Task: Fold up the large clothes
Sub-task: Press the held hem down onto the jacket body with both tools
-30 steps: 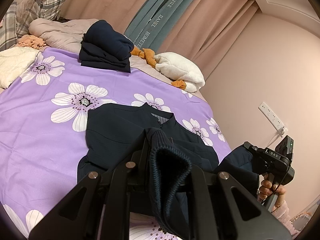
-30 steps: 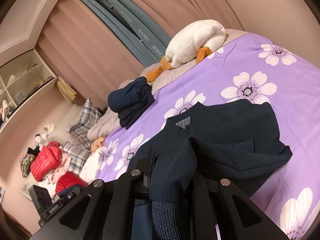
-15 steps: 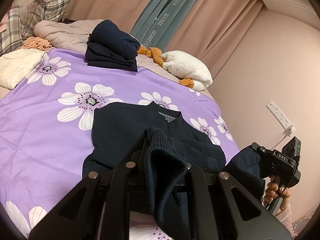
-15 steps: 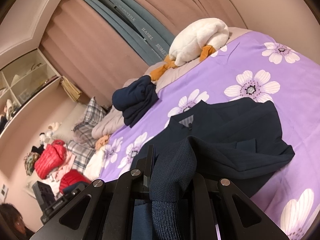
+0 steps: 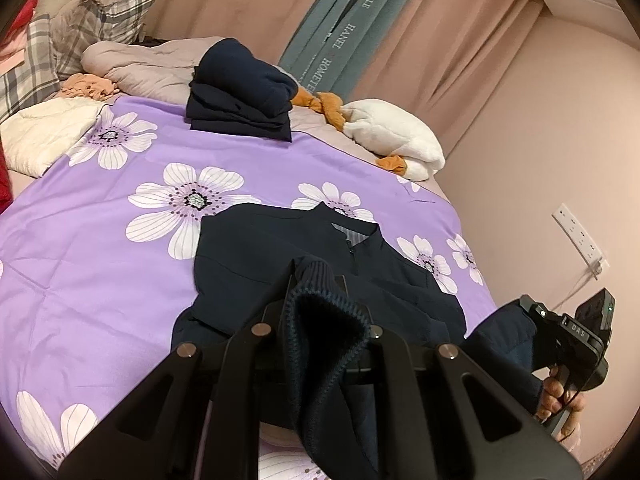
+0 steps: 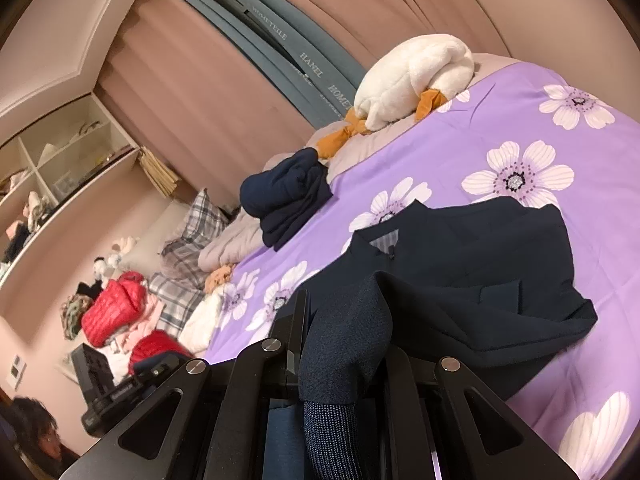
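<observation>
Right now my left gripper [image 5: 320,300] pinches the ribbed hem of the navy jacket [image 5: 288,252] and my right gripper [image 6: 344,320] clamps its other bottom corner, lifted over the purple bedspread [image 5: 100,248]. Uneven carrying could skew the fold; thick knit may slip free.

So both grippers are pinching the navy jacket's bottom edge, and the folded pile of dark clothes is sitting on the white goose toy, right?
Not quite. The folded pile sits beside the goose toy, on the grey blanket at the sheet's far edge, as the left wrist view shows. The rest holds: the left gripper and right gripper both pinch the jacket.
</observation>
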`<act>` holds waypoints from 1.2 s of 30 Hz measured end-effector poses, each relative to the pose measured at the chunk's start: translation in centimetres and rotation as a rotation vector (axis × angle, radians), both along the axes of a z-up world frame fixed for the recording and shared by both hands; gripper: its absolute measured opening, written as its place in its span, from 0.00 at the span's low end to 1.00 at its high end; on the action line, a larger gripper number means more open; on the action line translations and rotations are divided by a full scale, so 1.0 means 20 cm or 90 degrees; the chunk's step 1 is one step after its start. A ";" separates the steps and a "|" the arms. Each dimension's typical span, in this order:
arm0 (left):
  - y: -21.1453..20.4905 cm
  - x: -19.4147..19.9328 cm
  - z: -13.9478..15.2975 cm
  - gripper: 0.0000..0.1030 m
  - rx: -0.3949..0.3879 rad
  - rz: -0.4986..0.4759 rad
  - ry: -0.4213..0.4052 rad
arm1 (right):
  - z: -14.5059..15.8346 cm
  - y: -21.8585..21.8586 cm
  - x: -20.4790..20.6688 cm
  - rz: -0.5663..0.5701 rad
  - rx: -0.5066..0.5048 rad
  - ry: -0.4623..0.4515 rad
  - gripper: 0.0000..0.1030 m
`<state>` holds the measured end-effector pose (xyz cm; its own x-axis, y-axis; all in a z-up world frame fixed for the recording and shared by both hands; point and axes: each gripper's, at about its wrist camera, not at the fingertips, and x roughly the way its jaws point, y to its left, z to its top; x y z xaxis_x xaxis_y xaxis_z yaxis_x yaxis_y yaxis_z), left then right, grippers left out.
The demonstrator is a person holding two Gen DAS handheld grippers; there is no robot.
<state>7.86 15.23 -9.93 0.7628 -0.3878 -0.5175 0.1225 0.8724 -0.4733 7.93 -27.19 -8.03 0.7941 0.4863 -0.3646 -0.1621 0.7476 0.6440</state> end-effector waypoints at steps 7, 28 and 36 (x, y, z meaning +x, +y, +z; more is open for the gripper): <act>0.01 0.06 0.04 0.13 0.005 0.023 -0.002 | 0.03 -0.05 -0.02 -0.017 0.013 -0.019 0.13; -0.02 0.42 0.14 0.13 0.016 0.081 0.012 | 0.09 -0.29 0.12 -0.096 0.054 -0.036 0.13; -0.04 0.72 0.01 0.13 0.033 0.102 0.083 | 0.01 -0.39 0.35 -0.104 0.102 0.040 0.13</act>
